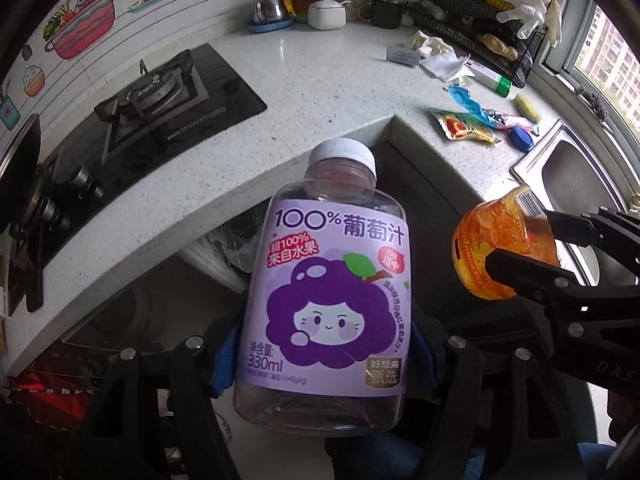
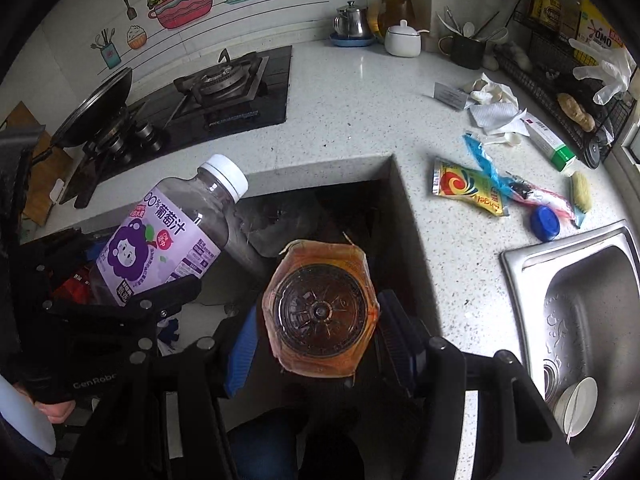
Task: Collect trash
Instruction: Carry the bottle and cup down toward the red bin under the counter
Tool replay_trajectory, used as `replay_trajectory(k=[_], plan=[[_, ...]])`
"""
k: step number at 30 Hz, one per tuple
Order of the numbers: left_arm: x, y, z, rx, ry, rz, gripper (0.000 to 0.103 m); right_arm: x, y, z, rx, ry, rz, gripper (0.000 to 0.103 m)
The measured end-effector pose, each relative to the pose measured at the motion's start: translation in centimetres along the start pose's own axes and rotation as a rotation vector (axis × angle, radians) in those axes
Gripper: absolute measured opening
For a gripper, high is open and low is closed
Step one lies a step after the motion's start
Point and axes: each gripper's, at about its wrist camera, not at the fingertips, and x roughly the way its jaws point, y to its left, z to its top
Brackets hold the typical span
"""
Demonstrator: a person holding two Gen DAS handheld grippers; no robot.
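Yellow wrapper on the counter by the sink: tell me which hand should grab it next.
Right, probably, once emptied. The yellow wrapper lies on the sink side, nearer the right gripper. But both are full: right clamps the orange bottle, left gripper the grape juice bottle.

Daylight kitchen, heavy fisheye on both cams

Light is soft and comes from the window (image 1: 608, 48) at the far right, so the speckled countertop (image 1: 320, 80) near it is bright and even, with a mild sheen toward the back wall. Farther from the window it gets dim: the gap below the counter edge is murky, and the corners go fully black from the lens vignette. Straight edges bow hard toward the rims. The sink (image 2: 580, 300) shows soft glare on its steel. The purple juice bottle (image 1: 326, 300) is sharp close up, label readable; the far shelves look a bit soft.
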Motion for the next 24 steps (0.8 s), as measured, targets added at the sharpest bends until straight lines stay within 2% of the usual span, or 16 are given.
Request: replay_trajectory(k=[6, 12, 24], plan=[[4.5, 1.8, -2.6, 0.035, 0.037, -0.019, 0.067, 4.1, 1.7, -2.2, 0.065, 0.028, -0.030, 0.055], [10.8, 3.4, -5.2, 0.082, 0.127, -0.047, 0.067, 10.0, 2.0, -4.9, 0.133, 0.079, -0.065, 0.055], [27.0, 2.6, -8.4, 0.178, 0.233, -0.133, 0.067, 23.3, -1.5, -10.2, 0.252, 0.138, -0.122, 0.056]])
